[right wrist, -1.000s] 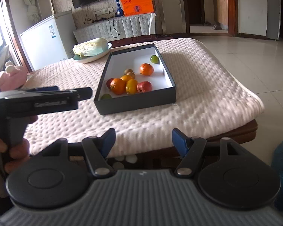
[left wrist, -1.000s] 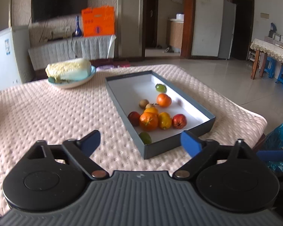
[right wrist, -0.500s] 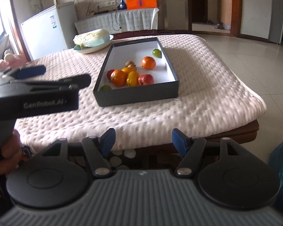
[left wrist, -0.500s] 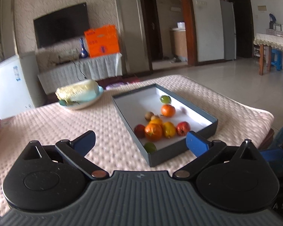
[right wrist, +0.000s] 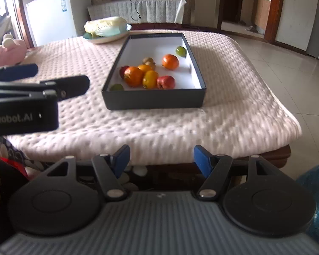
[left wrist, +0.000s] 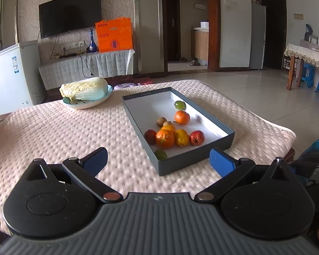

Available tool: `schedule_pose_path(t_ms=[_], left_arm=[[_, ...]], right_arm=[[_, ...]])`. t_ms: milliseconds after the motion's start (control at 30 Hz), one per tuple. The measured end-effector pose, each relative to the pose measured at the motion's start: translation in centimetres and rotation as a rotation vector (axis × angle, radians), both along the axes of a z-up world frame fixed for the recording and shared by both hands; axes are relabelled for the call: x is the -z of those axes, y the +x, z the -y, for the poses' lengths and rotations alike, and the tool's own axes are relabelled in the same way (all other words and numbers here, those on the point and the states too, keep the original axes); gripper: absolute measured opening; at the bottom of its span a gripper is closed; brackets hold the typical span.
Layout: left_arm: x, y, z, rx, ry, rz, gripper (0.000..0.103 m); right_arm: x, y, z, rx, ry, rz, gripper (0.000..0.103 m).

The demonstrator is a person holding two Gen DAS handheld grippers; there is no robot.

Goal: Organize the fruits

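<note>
Fruits, small and round in orange, yellow, red, green and brown, lie ahead of both pairs of jaws, none between them. Jaws of the left gripper (left wrist: 158, 159) have just been opening and now stand spread as wide as they go, empty, over the pink dimpled cover of the desk (left wrist: 59, 131). Jaws of the right gripper (right wrist: 161, 157) are spread about halfway, also empty, and hang before the desk edge.

Beyond them is the shallow dark grey cardboard box with white inside (left wrist: 228, 142), its long axis running away from the jaws. Most fruits cluster in its near half: a large orange (left wrist: 165, 138), a yellow fruit (left wrist: 181, 137) and a red fruit (left wrist: 196, 138) touching in a row, and a green one (left wrist: 160, 154) at the near corner.

I judge the left gripper nearer, because its jaws are almost at the near wall of the box.
</note>
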State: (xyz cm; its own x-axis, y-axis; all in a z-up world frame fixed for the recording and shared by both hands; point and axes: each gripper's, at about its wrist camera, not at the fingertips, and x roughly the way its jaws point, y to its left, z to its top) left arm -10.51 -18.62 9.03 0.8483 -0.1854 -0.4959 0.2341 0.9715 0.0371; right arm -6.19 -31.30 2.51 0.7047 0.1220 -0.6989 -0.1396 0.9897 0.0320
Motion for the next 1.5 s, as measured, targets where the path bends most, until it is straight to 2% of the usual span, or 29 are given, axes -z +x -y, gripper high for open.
schedule_pose_path(t_ms=[200,333,567,733,800,867,1000,1133,1500], left_arm=[[0.4,-0.5,0.6,0.018,0.003,-0.015,0.103],[0.6,-0.5,0.7,0.011,0.004,-0.023,0.103],[0.9,-0.3,0.5,-0.001,0.028,-0.030,0.103],[1.2,0.4,0.1,-0.021,0.022,-0.054,0.103],[1.5,0.8,-0.1,-0.030,0.024,-0.064,0.103],[1.7,1.1,-0.1,-0.034,0.031,-0.073,0.103],[2.1,1.8,-0.1,-0.046,0.039,-0.081,0.103],[2.3,2.4,-0.1,-0.054,0.042,-0.090,0.103],[2.3,2.4,0.4,-0.035,0.029,-0.085,0.103]], right_arm=[[-0.3,-0.1,1.3,0.057,0.050,0.023,0.069],[-0.9,-0.8,2.0,0.096,0.029,0.074,0.069],[-1.9,-1.7,4.1,0.163,0.058,0.146,0.069],[-3.1,-2.4,5.2,0.162,0.146,0.235,0.069],[-3.3,-2.1,4.9,0.116,0.147,0.218,0.069],[-3.4,-1.5,4.1,0.043,0.105,0.183,0.069],[-3.8,-1.1,2.7,-0.052,0.046,0.190,0.069],[-3.0,-0.9,2.4,-0.019,0.065,0.185,0.069],[-3.1,-1.5,3.9,0.055,0.111,0.200,0.069]])
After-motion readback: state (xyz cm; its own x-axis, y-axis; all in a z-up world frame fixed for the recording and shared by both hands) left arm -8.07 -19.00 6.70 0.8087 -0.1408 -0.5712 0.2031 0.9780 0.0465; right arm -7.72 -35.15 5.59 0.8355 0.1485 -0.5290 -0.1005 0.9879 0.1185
